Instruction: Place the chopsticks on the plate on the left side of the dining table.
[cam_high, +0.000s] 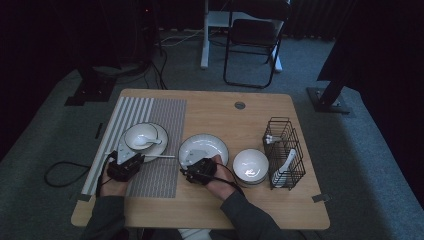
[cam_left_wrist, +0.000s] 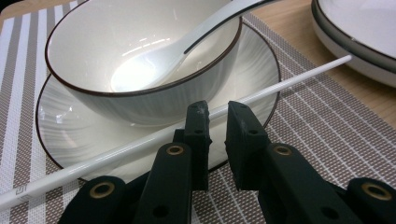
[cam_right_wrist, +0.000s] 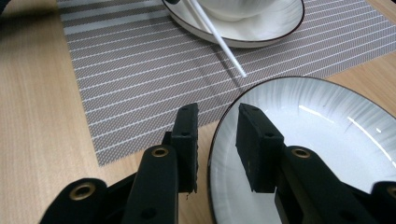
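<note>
A white bowl (cam_high: 141, 136) (cam_left_wrist: 93, 42) with a white spoon (cam_left_wrist: 154, 60) in it stands on a dark-rimmed saucer (cam_left_wrist: 254, 60) (cam_right_wrist: 266, 28) on the striped placemat (cam_high: 165, 117). A white chopstick (cam_high: 161, 156) (cam_left_wrist: 289, 81) (cam_right_wrist: 217, 35) lies across the saucer's near rim. My left gripper (cam_high: 135, 159) (cam_left_wrist: 217, 116) is open just in front of the saucer; the chopstick runs crosswise past its tips, not pinched. My right gripper (cam_high: 189, 170) (cam_right_wrist: 215, 114) is open, and its jaws straddle the near-left rim of the shallow white plate (cam_high: 205, 146) (cam_right_wrist: 317, 140) without pressing on it.
Right of the plate stands a second white bowl (cam_high: 251, 165). A black wire basket (cam_high: 285, 150) holding white spoons sits at the table's right side. The plate's edge (cam_left_wrist: 359, 42) lies right of the saucer. A chair (cam_high: 252, 40) stands beyond the table.
</note>
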